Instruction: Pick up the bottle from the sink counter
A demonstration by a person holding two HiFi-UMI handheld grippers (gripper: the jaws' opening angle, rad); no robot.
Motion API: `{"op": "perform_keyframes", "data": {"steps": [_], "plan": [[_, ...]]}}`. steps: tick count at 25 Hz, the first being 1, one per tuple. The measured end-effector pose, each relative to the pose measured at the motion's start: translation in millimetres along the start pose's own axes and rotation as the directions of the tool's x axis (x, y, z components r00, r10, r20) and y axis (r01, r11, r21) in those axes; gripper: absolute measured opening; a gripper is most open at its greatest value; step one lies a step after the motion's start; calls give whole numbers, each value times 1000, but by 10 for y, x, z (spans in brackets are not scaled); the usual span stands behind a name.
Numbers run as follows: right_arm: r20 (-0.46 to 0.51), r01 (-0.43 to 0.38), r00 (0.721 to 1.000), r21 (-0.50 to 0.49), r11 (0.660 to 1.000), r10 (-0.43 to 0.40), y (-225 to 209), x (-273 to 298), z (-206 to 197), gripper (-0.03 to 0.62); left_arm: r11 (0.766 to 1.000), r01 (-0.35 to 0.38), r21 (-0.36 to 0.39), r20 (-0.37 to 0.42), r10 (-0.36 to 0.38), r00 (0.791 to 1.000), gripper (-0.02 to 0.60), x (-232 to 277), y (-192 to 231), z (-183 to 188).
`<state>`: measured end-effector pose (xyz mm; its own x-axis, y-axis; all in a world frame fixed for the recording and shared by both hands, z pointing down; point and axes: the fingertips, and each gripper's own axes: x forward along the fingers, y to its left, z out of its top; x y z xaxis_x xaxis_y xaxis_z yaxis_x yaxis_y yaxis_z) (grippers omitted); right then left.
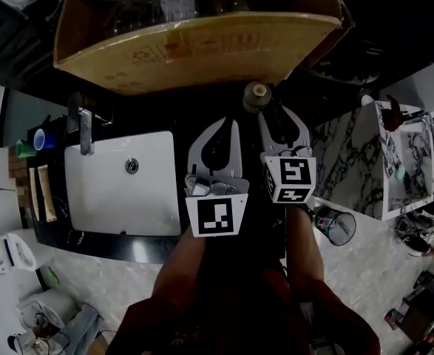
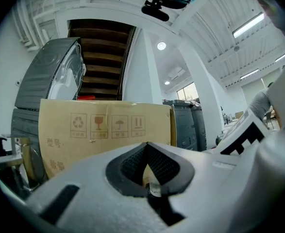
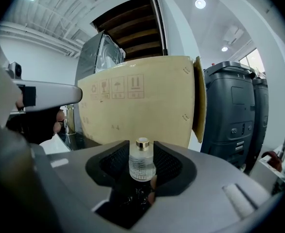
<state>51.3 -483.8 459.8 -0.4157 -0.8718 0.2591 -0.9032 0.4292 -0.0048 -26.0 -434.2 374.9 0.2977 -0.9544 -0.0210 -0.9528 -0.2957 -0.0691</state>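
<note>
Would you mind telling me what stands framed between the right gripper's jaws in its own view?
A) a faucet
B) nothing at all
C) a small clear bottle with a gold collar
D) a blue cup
C: the right gripper view shows the small clear bottle upright in the gap between the parted jaws of the right gripper, before the cardboard box.

A dark worktop (image 1: pixel 139 246) carries a white sink (image 1: pixel 106 198) with a chrome faucet (image 1: pixel 86 130) at its far edge. A large cardboard box (image 1: pixel 194 50) stands behind it, and a marble-patterned counter (image 1: pixel 342 161) is at the right. The floor (image 1: pixel 128 279) is pale and speckled. White walls meet a ribbed white ceiling with a round lamp (image 3: pixel 199 3) and strip lights (image 2: pixel 251 24). A dark wooden staircase (image 2: pixel 101 47) rises behind the box, tall grey bins (image 3: pixel 229 115) stand beside it, and a bright window (image 2: pixel 187 92) shows beyond.
</note>
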Motion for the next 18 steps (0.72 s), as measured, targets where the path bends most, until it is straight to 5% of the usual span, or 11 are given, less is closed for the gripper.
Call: {"op": "perform_keyframes", "data": {"steps": [4,8,18], "plan": [[-33,-27,999,0,1000,27,8,124,-87,215,998,12,54,-35,-10,999,2,39,12,-91],[-60,-45,997,10,999,46,18,224,-180,273,998,-33,-48,-21,32,999,2,68,58,-142],[-127,-92,988,17,996,93,32,433,-360,387,998,-41,-44,-42,39,998,2,128,60,-261]]}}
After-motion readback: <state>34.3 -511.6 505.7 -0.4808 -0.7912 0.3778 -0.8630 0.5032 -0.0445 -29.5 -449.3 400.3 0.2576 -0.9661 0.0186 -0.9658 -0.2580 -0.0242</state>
